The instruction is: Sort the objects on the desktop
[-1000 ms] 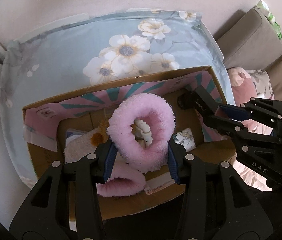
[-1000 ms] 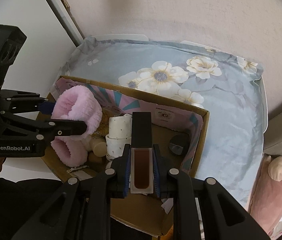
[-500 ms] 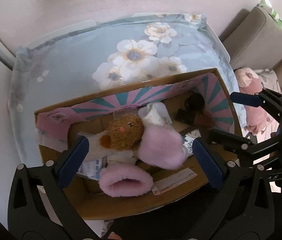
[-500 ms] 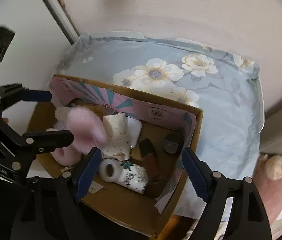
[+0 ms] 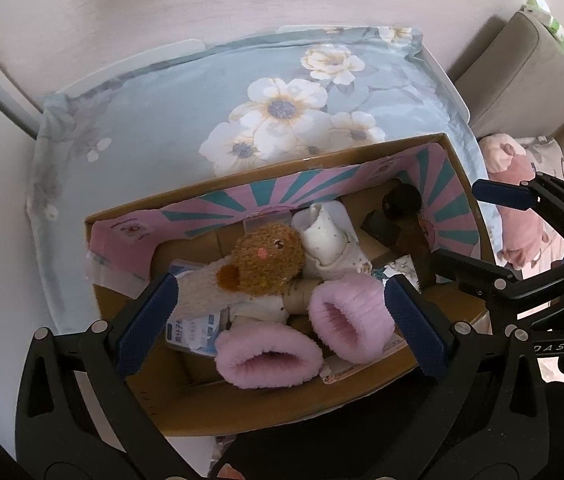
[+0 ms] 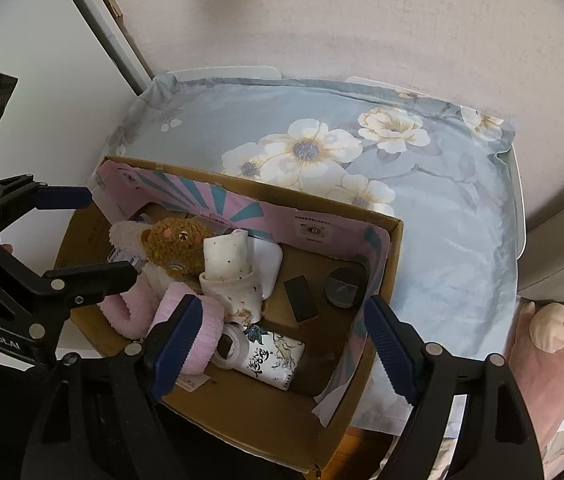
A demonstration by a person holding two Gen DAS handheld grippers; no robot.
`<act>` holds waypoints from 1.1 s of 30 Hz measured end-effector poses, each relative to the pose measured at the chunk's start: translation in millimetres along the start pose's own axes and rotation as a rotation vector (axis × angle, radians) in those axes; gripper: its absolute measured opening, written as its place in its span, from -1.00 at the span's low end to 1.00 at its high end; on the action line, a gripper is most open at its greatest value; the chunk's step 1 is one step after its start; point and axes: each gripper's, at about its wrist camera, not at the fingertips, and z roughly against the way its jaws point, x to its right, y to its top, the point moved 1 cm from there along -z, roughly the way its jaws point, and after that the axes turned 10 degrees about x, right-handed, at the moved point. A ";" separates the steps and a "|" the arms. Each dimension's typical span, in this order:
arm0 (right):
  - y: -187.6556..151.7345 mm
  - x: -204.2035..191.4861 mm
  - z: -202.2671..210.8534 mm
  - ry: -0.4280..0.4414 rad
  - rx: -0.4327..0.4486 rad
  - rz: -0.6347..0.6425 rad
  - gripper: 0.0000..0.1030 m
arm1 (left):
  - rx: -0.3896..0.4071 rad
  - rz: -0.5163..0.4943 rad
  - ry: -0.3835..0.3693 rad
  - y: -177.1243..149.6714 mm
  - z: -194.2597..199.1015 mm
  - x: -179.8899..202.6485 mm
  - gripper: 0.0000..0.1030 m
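Now the left gripper (image 5: 282, 316) is hanging wide and empty over the pink fluffy cuffs (image 5: 301, 340) lying in the cardboard box (image 5: 266, 404), while the right gripper (image 6: 282, 352), likewise spread and empty, is hovering above the dark bottle (image 6: 301, 298), apparently just dropped in.

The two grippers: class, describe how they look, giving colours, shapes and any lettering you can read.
Both the left gripper and the right gripper are black, with angular open-frame fingers studded with silver screws. Each fingertip carries a ribbed dark blue pad. White lettering reads "GenRobot.AI" on the left one's side and "DAS" on the right one's. No cables or sleeves show.
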 end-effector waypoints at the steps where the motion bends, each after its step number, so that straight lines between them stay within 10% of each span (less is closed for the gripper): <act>1: 0.3 -0.7 0.0 0.003 -0.005 -0.003 0.55 | -0.001 -0.004 0.003 -0.2 0.2 -0.3 0.99; 33: -1.9 -4.9 -11.8 -0.041 -0.057 -0.054 0.55 | -0.010 -0.030 -0.016 2.0 -5.2 -7.0 0.99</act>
